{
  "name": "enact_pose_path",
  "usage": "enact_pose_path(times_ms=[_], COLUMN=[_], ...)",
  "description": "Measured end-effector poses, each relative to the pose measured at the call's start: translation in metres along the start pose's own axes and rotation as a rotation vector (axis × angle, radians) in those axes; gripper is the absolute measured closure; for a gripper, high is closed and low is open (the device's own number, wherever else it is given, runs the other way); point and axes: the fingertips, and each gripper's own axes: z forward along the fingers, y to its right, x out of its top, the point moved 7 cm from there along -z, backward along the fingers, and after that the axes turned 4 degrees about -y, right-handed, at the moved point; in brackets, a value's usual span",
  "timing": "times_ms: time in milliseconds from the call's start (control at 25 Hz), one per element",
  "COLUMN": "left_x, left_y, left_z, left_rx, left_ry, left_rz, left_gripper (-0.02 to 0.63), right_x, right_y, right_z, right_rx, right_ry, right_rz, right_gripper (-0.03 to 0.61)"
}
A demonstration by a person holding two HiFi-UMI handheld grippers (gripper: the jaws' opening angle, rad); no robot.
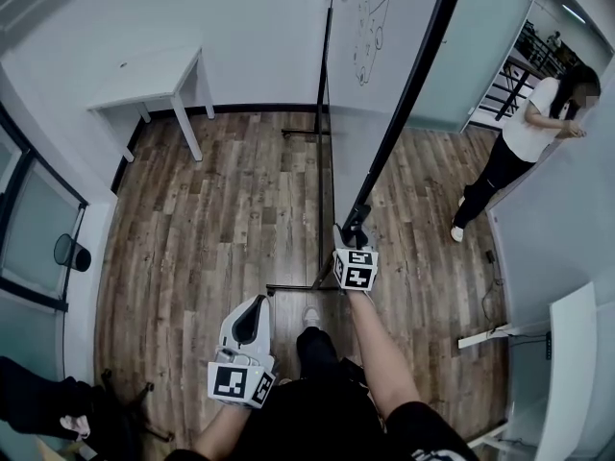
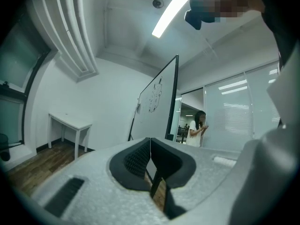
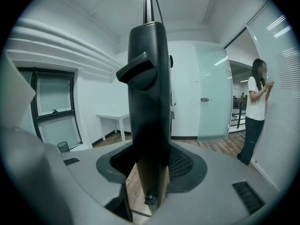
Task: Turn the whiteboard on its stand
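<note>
The whiteboard [image 1: 370, 27] stands on its wheeled black stand [image 1: 319, 161], seen almost edge-on from above, with marker drawings on its face. Its black frame edge [image 1: 408, 94] runs down to my right gripper [image 1: 354, 229], which is shut on the frame's lower corner. In the right gripper view the black frame [image 3: 147, 93] fills the gap between the jaws of that gripper [image 3: 152, 165]. My left gripper [image 1: 252, 310] hangs near my body, apart from the board, with its pads together and nothing held. The left gripper view shows that gripper [image 2: 150, 161] facing the board [image 2: 157, 111] from a distance.
A white table [image 1: 159, 80] stands against the far left wall. A person [image 1: 524, 142] stands at the right beside a glass partition. A round bin [image 1: 72, 253] sits by the left window. A white panel [image 1: 567, 373] lies at the lower right, and a frosted door [image 1: 480, 46] is behind the board.
</note>
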Motion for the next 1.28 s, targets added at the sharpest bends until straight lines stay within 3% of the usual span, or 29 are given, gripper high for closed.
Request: enact_pose_path(times_ms=[480, 680, 1280], left_x=[-0.01, -0.028, -0.009], left_y=[0.002, 0.021, 0.004], left_z=[-0.106, -0.153, -0.199], left_rx=[-0.037, -0.06, -0.028], left_ry=[0.0, 0.004, -0.001], left_rz=[0.007, 0.034, 0.007], left_gripper=[0.595, 0.595, 0.595], right_x=[-0.04, -0.075, -0.073], right_y=[-0.049, -0.051, -0.06], right_z=[-0.082, -0.12, -0.137], right_rx=[-0.011, -0.005, -0.032], right_ry=[0.006, 0.021, -0.03], right_rz=[0.007, 0.015, 0.037], right_gripper=[0.39, 0.39, 0.39])
